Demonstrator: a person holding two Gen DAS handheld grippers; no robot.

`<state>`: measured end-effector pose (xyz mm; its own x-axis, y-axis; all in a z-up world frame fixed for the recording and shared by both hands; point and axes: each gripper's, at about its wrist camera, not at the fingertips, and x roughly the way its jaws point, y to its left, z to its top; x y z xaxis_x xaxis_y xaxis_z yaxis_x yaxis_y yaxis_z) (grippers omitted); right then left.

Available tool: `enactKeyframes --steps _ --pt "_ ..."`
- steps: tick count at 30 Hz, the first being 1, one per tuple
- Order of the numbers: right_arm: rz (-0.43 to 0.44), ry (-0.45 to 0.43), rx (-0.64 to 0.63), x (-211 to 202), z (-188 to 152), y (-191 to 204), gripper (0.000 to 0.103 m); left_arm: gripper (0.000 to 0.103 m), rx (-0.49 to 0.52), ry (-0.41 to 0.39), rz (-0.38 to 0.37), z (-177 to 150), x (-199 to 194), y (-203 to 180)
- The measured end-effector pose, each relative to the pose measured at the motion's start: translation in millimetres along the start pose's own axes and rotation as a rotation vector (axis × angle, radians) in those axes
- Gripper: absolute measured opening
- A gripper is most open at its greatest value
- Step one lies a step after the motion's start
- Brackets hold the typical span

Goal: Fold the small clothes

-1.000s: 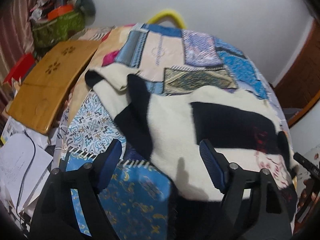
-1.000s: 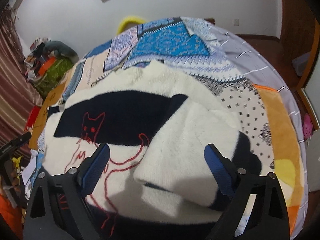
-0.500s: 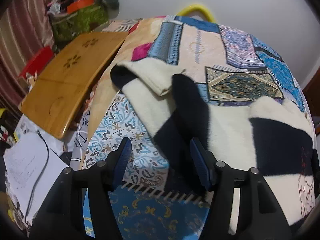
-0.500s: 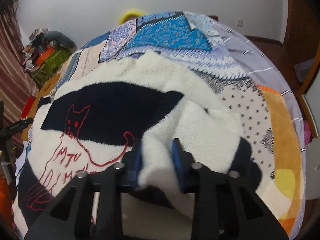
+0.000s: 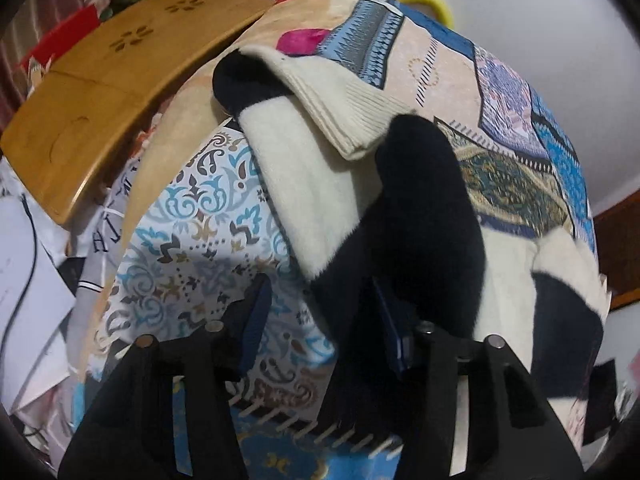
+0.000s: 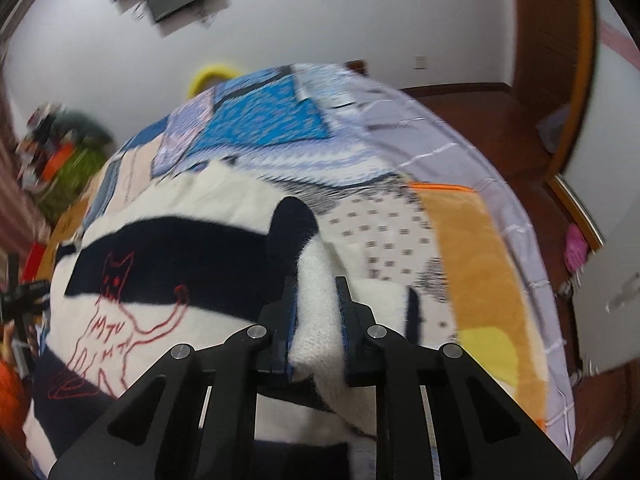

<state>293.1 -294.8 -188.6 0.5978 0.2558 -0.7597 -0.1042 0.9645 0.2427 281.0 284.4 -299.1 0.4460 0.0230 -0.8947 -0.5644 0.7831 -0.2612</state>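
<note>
Pinching sweater sleeve (image 6: 316, 312), right gripper (image 6: 314, 304) clamped

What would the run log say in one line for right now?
right tool: shut on sleeve | left tool: closing, other sleeve between pads, not gripped | sweater: on bed

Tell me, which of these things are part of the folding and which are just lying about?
Part of the job:
- sweater
- its sleeve, between the left tongs, which have been closing
- right tongs, pinching a white fold

Lying about:
- patchwork bedspread
- wooden lap tray
- papers
- yellow hoop
</note>
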Motion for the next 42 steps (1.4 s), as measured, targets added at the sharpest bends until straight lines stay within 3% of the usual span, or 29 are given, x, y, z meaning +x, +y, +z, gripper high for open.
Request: enactKeyframes --steps 3,5,8,16,22,27,30,35,42 --pt "-0.047 -0.009 0.028 -5 0 -18 0.015 0.041 0.011 -0.002 0.011 5 4 -1" --pt "-0.096 -0.014 0.019 -8 0 -26 0.015 0.024 0.058 -0.01 0.058 6 7 -8" --pt "-0.139 -0.01 0.024 -10 0 -38 0.015 0.009 0.096 -0.017 0.07 7 5 -15" --pt "-0.22 -0.034 0.003 -24 -1 -47 0.019 0.007 0.196 -0.106 0.058 8 -44 -47" --pt "-0.258 -0.08 0.0 -36 1 -48 0.02 0.007 0.26 -0.192 -0.081 6 -103 -89" --pt "-0.272 -0.122 0.018 -49 3 -49 0.033 0.006 0.34 -0.221 -0.149 -8 -128 -128" --pt "-0.249 -0.146 0.009 -59 5 -45 0.041 0.006 0.39 -0.21 -0.186 -20 -133 -151" --pt "-0.184 -0.138 -0.069 -66 9 -23 0.041 0.006 0.452 -0.178 -0.228 -46 -131 -179" --pt "-0.057 -0.17 -0.157 -70 13 19 0.057 0.007 0.569 -0.119 -0.208 -82 -110 -204"
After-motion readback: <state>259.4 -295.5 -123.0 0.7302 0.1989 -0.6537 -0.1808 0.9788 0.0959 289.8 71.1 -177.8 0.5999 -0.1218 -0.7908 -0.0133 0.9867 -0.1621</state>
